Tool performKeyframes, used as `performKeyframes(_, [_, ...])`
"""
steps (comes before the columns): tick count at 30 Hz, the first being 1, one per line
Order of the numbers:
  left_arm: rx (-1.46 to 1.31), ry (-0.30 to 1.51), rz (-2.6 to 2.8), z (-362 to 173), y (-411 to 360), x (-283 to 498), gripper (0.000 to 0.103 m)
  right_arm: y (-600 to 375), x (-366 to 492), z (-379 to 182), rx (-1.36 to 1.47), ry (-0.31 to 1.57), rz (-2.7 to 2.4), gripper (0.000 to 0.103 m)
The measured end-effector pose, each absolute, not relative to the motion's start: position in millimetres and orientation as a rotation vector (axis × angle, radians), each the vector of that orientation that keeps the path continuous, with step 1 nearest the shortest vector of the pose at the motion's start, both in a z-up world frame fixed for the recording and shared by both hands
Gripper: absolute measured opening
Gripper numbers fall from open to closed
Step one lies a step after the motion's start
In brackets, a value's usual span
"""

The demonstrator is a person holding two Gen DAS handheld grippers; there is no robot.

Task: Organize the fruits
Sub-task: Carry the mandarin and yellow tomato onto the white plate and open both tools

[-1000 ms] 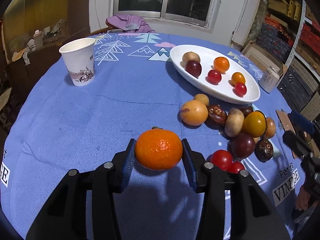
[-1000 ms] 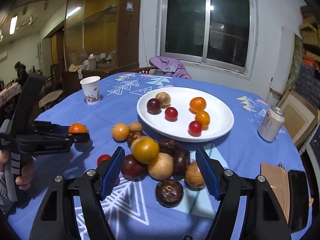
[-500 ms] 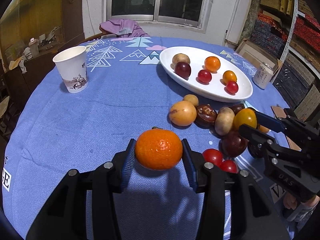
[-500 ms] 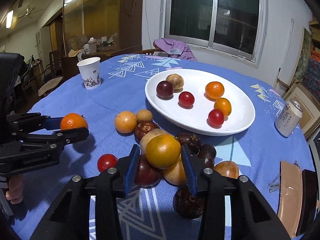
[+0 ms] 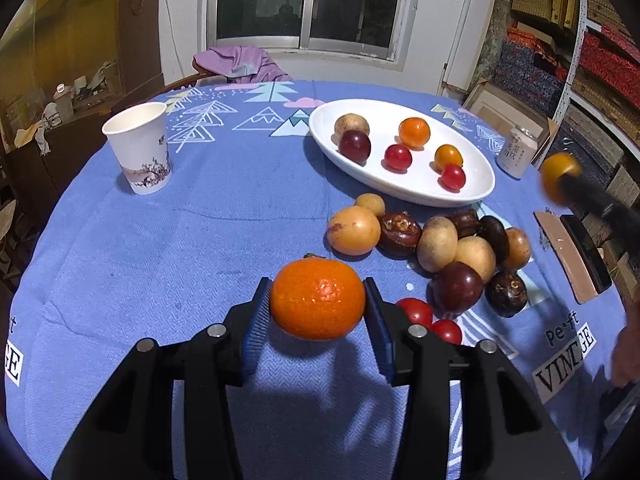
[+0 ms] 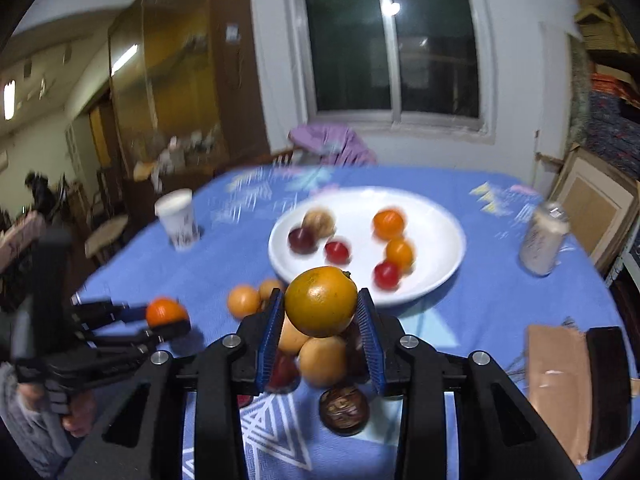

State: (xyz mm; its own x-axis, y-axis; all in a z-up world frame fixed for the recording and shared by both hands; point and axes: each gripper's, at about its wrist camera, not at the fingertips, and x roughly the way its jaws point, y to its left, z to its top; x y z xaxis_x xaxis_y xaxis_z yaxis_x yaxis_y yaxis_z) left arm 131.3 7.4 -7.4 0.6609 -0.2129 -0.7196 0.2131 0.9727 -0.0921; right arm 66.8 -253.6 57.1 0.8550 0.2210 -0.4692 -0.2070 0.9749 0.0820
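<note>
My left gripper is shut on an orange tangerine and holds it above the blue tablecloth. My right gripper is shut on a yellow-orange fruit, lifted above the pile of loose fruits; that fruit also shows at the right of the left wrist view. The white plate holds several fruits, beyond the pile. The left gripper with the tangerine shows at the left of the right wrist view.
A paper cup stands at the left. A drink can stands right of the plate. A brown card and a dark flat object lie at the right edge. A chair with purple cloth is behind the table.
My right gripper closed on the yellow-orange fruit in the pile and lifted it up. My left gripper still holds the tangerine and has shifted little.
</note>
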Motion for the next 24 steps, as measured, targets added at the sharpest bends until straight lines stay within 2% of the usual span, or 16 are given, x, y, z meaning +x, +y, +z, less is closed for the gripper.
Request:
performKeyframes(5, [-0.001, 0.816, -0.246, 13.6, -4.3, 146.4, 0.045, -285.8, 68.3, 90.3, 0.064, 0.446, 0.165, 0.038])
performKeyframes(13, [0.021, 0.763, -0.304, 64.0, -59.1, 195.7, 0.045, -307.7, 115.6, 131.1, 0.128, 0.403, 0.148, 0.038])
performKeyframes(16, [0.022, 0.777, -0.324, 60.0, -78.7, 214.0, 0.045, -308.4, 146.5, 121.0, 0.149, 0.444, 0.15, 0.038])
performKeyframes(24, [0.048, 0.901, -0.336, 6.0, -109.6, 258.1, 0.045, -305.4, 237.4, 54.9, 0.132, 0.673, 0.084, 0.038])
